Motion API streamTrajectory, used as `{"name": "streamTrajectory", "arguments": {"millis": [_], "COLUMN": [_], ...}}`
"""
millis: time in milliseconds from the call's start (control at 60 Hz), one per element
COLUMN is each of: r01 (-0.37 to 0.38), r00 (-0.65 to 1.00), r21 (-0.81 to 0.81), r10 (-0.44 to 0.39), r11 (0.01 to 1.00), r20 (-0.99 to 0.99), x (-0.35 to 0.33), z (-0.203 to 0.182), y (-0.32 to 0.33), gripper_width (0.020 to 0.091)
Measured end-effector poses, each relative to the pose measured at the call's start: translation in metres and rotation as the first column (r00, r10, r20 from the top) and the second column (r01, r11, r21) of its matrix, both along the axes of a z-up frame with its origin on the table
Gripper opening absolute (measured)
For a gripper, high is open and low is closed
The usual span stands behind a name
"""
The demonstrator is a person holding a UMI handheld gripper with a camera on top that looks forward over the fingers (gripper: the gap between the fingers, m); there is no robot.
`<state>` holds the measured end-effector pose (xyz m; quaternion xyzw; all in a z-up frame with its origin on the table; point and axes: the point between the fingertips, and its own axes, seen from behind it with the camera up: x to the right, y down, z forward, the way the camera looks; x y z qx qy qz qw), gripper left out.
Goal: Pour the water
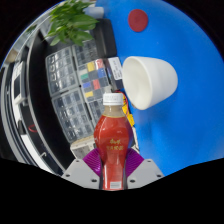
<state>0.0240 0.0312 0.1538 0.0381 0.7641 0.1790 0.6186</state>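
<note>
A bottle (111,138) of red drink with a white cap and a red label stands upright between my fingers. My gripper (112,166) is shut on the bottle, with a purple pad (93,161) pressing its left side and the other pad against its right side. Beyond the bottle and a little to the right, a white cup (148,80) shows its open mouth towards me, tilted in this view. The cup is set against a large blue surface (180,120). The bottle's cap is just below and left of the cup's rim.
To the left stands a clear plastic drawer unit (72,85) with small coloured items inside. A green plant (70,22) rises above it. A red round mark (137,19) sits on the blue surface beyond the cup.
</note>
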Motion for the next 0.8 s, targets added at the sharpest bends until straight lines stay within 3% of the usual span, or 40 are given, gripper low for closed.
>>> {"name": "streamTrajectory", "arguments": {"millis": [200,400,517,600,700,800], "r01": [0.014,0.008,-0.058,-0.091,-0.094,-0.033], "r00": [0.999,0.999,0.998,0.994,0.981,0.976], "r21": [0.18,0.134,-0.095,-0.346,-0.646,-0.876], "r10": [-0.007,0.0,0.057,0.107,0.179,0.204], "r11": [0.984,0.991,0.994,0.934,0.758,0.482], "r20": [-0.04,-0.054,-0.01,0.029,0.068,0.076], "x": [0.005,0.001,0.0,0.0,0.005,0.01], "z": [-0.008,-0.01,0.011,0.04,0.076,0.112], "y": [-0.011,-0.014,-0.018,-0.032,-0.062,-0.104], "gripper_width": [0.0272,0.0273,0.0272,0.0273,0.0274,0.0275]}}
